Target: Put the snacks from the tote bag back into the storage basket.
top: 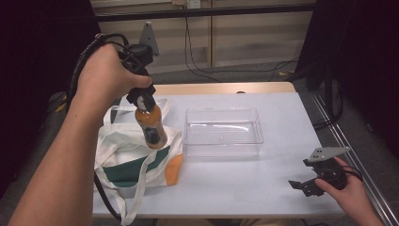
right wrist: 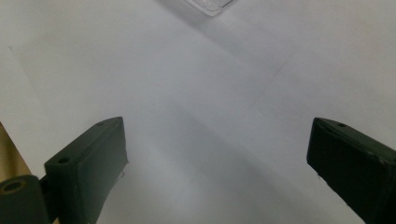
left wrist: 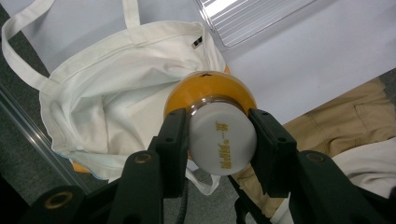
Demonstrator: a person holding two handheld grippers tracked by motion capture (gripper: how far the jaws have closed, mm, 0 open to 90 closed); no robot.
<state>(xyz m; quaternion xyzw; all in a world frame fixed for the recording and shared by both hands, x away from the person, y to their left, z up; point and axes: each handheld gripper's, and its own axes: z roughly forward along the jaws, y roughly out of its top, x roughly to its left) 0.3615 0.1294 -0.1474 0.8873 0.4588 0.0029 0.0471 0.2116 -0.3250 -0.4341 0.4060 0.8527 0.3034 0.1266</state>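
White tabletop (top: 263, 183), wood strip along its far edge, dark curtains either side, cables on the floor behind.

Nearest: right gripper (top: 308, 184) sits low at the near right corner of the table, in the person's right hand (top: 350, 190), grey three-cornered plate on top. Jaws spread wide, nothing between them. In the right gripper view its gripper (right wrist: 217, 163) looks down on bare white table, with a corner of the clear tray (right wrist: 205, 5) at the top edge.

Near left: cream tote bag (top: 134, 157) with a green and orange print lies flat on the table, handles trailing off the near edge and toward the far side. Mouth of the bag is slack and open in the left gripper view (left wrist: 116, 98).

Above the bag: left gripper (top: 143, 101) pointing down, held in the left hand (top: 106, 77), jaws pinching the white cap (left wrist: 223, 138) of an orange drink bottle (top: 151, 126). Bottle hangs clear of the table over the bag's upper right part, tilted a little; dark label band around the middle. Whether its base touches the fabric, can't tell. In the left gripper view the left gripper (left wrist: 219, 140) has both pads pressed on opposite sides of the cap, orange shoulder of the bottle (left wrist: 210, 88) below it.

Farther: clear rectangular plastic tray (top: 222, 132) mid-table, just right of the bag, not touching the bottle.
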